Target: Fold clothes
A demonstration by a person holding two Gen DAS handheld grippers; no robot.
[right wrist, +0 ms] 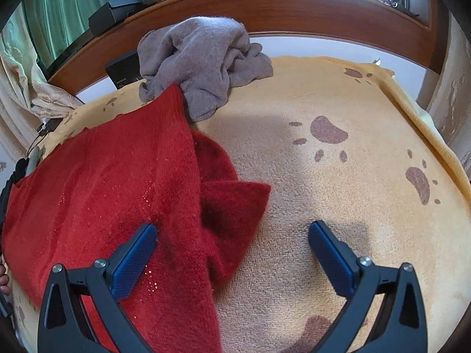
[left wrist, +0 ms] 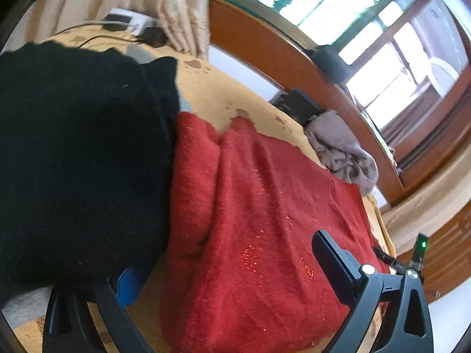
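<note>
Three garments lay on the tan paw-print blanket [right wrist: 338, 200]: a black knitted garment [left wrist: 76, 161] at the left, a fuzzy red sweater [right wrist: 117, 194] spread in the middle, and a crumpled grey-mauve woollen top [right wrist: 200, 58] near the wooden headboard [right wrist: 279, 8]. The black knit filled the left wrist view, hiding one finger of the left gripper [left wrist: 220, 267], whose jaws stood wide apart. The right gripper [right wrist: 232, 253] stood wide, empty, one blue pad [right wrist: 135, 259] over the red sweater's edge. Two dark boxes beyond were hard to make out.
</note>
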